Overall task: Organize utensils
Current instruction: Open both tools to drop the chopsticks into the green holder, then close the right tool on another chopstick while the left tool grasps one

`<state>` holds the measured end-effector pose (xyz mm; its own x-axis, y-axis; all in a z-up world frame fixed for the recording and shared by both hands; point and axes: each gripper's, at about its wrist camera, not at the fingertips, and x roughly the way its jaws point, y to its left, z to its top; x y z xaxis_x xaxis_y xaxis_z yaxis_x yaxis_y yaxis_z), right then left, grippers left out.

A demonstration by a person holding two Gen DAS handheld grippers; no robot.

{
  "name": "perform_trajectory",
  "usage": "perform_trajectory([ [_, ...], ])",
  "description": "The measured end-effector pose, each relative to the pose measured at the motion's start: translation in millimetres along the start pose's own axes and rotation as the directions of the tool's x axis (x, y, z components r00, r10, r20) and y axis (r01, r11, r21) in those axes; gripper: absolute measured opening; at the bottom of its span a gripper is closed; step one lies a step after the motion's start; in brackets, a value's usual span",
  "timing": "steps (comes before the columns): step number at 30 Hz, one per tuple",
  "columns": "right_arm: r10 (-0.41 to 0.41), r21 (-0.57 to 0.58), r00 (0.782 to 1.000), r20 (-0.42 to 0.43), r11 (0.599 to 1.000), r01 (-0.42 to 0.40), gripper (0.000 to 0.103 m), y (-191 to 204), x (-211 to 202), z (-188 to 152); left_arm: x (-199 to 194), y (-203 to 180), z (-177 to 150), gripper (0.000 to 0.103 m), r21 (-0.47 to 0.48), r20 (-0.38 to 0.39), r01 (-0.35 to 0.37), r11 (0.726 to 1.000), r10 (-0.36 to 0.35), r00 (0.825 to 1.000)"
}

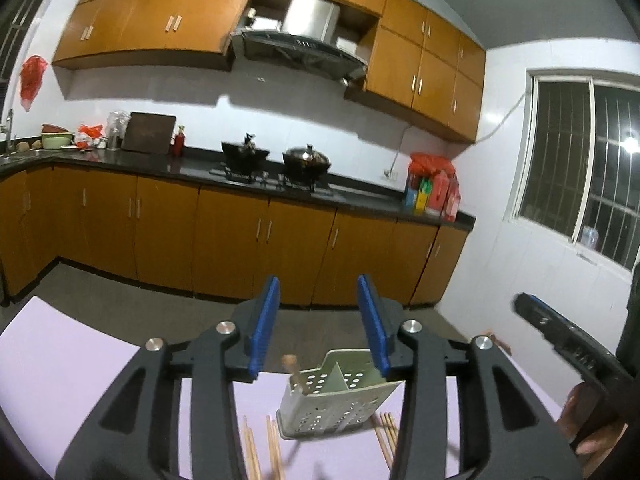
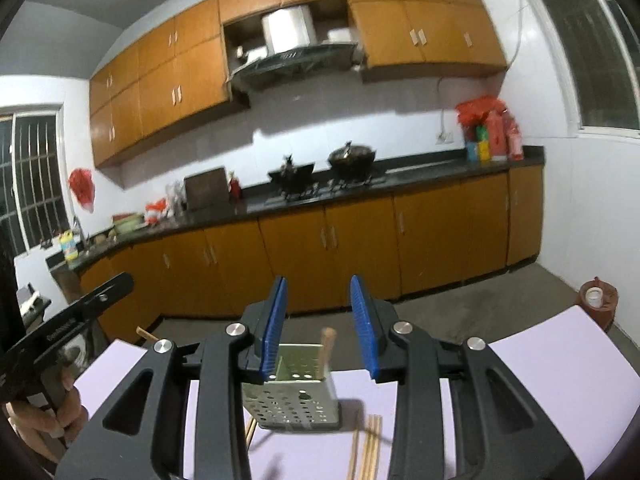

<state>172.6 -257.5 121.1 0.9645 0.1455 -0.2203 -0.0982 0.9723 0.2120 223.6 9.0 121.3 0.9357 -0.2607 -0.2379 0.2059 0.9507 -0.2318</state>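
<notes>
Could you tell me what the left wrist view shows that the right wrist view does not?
Only the left view shows the right gripper and a lit window at right. Only the right view shows the left gripper and a red-brown kettle. Both show the perforated utensil holder with one wooden handle inside, and loose chopsticks on the purple table.

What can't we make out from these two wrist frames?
- Chopsticks, left wrist view: cut by the bottom edge and crossed by the gripper frame, so no count.
- Chopsticks, right wrist view: blurred, run off the bottom edge.
- Utensil holder: the left gripper fingers cover part of its rim; only one wooden handle shows inside.
- Right gripper: open, empty.
</notes>
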Motion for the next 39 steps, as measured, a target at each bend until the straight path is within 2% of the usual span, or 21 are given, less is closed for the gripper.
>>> perform_trajectory([
  [2,-0.029,0.025,1.000,0.002,0.999,0.029,0.035,-11.9,-16.1,-6.5,-18.6,8.5,-3.3,0.043,-0.019,0.020,-0.012,1.000,0.012,1.000],
  [4,-0.065,0.032,0.997,-0.034,0.997,0.066,0.035,-22.8,-19.2,-18.4,-36.7,18.4,-13.0,0.044,-0.036,0.019,-0.039,0.999,0.040,0.999],
  [7,-0.118,0.019,0.977,-0.180,0.992,0.124,0.035,-40.7,-10.9,-61.4,-48.5,32.5,-41.1,0.044,-0.015,-0.050,-0.116,0.993,0.115,0.992],
  [9,-0.122,0.019,0.938,-0.324,0.991,0.135,0.030,-54.0,3.8,-102.3,-45.9,44.2,-69.4,0.044,0.007,-0.138,-0.166,0.986,0.165,0.977],
  [10,-0.110,0.034,0.909,-0.401,0.990,0.134,0.022,-60.4,11.1,-126.1,-43.6,49.3,-82.6,0.044,0.011,-0.180,-0.175,0.984,0.174,0.968],
  [11,-0.094,0.047,0.890,-0.447,0.991,0.128,0.020,-63.6,14.3,-141.3,-38.9,56.9,-102.4,0.043,0.009,-0.242,-0.187,0.982,0.183,0.953],
  [12,-0.069,0.064,0.860,-0.505,0.991,0.117,0.017,-66.4,18.9,-163.1,-36.9,63.1,-114.4,0.043,0.001,-0.280,-0.193,0.981,0.186,0.942],
  [14,-0.046,0.068,0.822,-0.567,0.992,0.102,0.015,-64.0,23.5,-190.0,-30.5,74.0,-145.4,0.035,-0.033,-0.378,-0.194,0.980,0.168,0.910],
  [16,-0.029,0.065,0.805,-0.592,0.994,0.084,0.014,-58.2,25.4,-203.6,-27.6,79.3,-165.5,0.033,-0.051,-0.431,-0.189,0.981,0.149,0.890],
  [19,-0.035,0.040,0.789,-0.613,0.996,0.076,0.012,-48.3,27.9,-214.9,-27.4,79.2,-186.7,0.031,-0.053,-0.467,-0.175,0.983,0.131,0.874],
  [22,-0.045,0.025,0.790,-0.612,0.997,0.076,0.011,-42.8,30.0,-217.0,-26.9,77.0,-200.7,0.031,-0.038,-0.485,-0.160,0.986,0.122,0.866],
  [28,-0.076,-0.033,0.794,-0.603,0.997,0.070,0.011,-37.7,28.7,-218.3,-13.7,64.7,-202.1,0.031,-0.017,-0.511,-0.123,0.992,0.098,0.854],
  [29,-0.087,-0.041,0.784,-0.615,0.996,0.078,0.011,-39.0,30.3,-219.4,-10.9,61.6,-202.3,0.030,-0.015,-0.518,-0.116,0.993,0.092,0.851],
  [31,-0.093,-0.046,0.786,-0.611,0.996,0.081,0.008,-42.9,29.1,-218.6,-7.4,57.3,-205.6,0.028,-0.010,-0.530,-0.104,0.995,0.083,0.844],
  [34,-0.165,-0.080,0.787,-0.594,0.986,0.147,0.008,-49.7,27.0,-216.4,-5.6,54.2,-208.9,0.025,-0.008,-0.544,-0.092,0.996,0.073,0.836],
  [39,-0.172,-0.040,0.791,-0.587,0.982,0.183,0.008,-65.4,22.9,-214.7,-2.2,49.7,-214.3,0.020,0.017,-0.566,-0.080,0.997,0.075,0.821],
])
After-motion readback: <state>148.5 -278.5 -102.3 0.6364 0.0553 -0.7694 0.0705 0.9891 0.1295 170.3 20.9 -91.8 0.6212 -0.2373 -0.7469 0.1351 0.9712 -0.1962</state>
